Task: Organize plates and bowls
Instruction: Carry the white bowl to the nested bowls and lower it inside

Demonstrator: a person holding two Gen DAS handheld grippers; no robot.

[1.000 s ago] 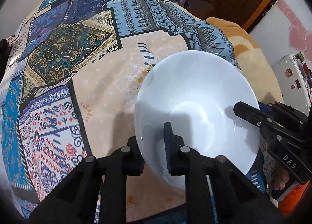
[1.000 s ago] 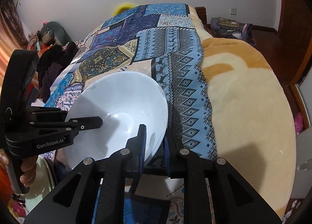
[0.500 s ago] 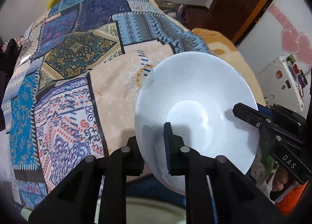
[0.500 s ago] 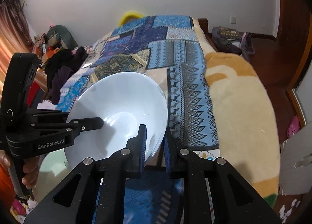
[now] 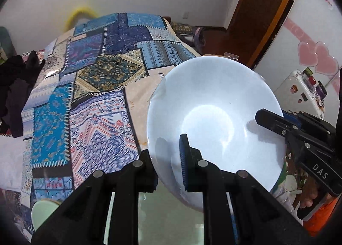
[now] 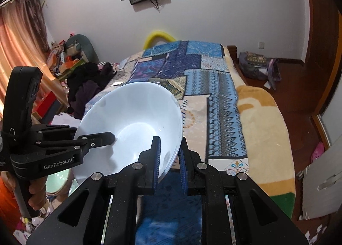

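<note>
white bowl [image 5: 215, 121] is clamped at its rim by both the left gripper [image 5: 168, 159] and right gripper [image 6: 170, 155], apparently lifted above the patchwork bedspread [image 5: 89, 87].

A glossy, smooth white bowl [image 5: 213, 121], ceramic by its look, is seen between the ribbed blue pads [image 6: 157, 159] of the right hand-held gripper [image 6: 168, 161]. Its black plastic body is matt and finely speckled. Beyond the bowl, a printed cloth cover [image 6: 213, 87] and a fluffy blanket [image 6: 263, 129] are spread on the bed.
</note>
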